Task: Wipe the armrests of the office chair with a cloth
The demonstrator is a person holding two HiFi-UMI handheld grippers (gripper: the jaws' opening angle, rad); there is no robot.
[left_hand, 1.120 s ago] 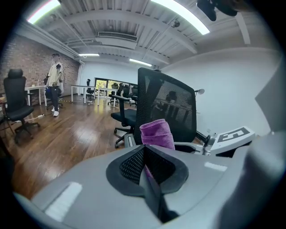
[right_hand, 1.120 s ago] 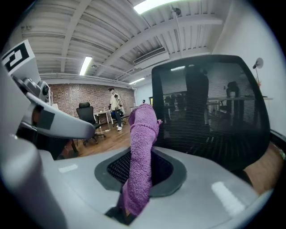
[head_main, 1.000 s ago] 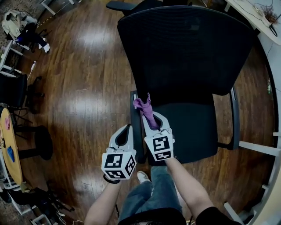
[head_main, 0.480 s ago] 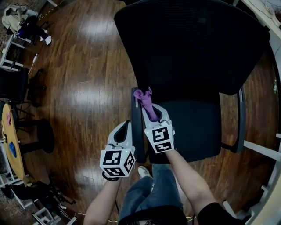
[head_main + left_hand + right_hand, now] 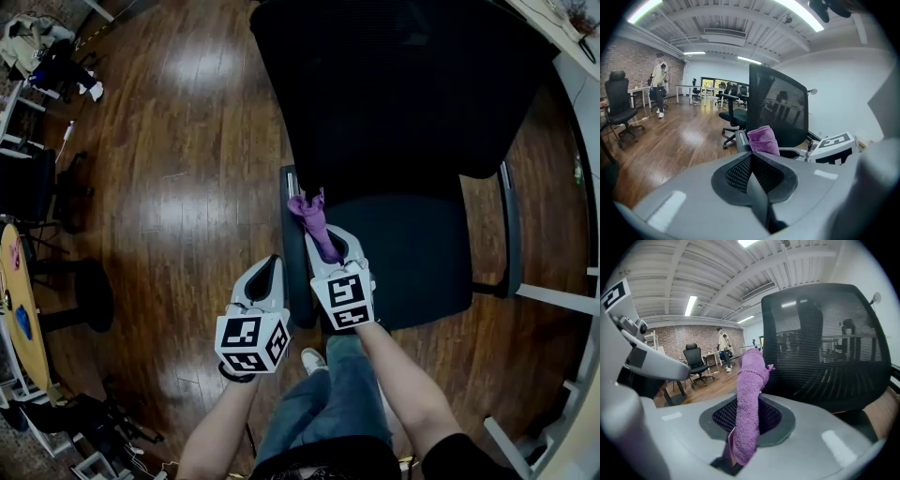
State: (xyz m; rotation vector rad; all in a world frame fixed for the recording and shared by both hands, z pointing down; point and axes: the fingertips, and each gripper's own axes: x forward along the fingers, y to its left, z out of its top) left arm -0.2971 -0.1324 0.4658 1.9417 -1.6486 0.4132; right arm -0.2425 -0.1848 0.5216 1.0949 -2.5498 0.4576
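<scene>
At 12 o'clock from the person, the cloth (image 5: 314, 223) is clamped in the right gripper (image 5: 330, 247) at the office chair's armrest (image 5: 289, 239), apparently for wiping. The left gripper (image 5: 266, 277), at its 9 o'clock, is closed and empty.

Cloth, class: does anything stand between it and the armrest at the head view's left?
Nothing visible does. The cloth, held in the right tool, reaches over that armrest; the shut left tool sits beside it, outside.

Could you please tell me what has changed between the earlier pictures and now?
The right gripper slid the purple cloth a little along the armrest toward the backrest, then slightly back. Nothing was grasped or released: it stays shut on the cloth, and the left gripper stays shut, empty, beside the armrest.
</scene>
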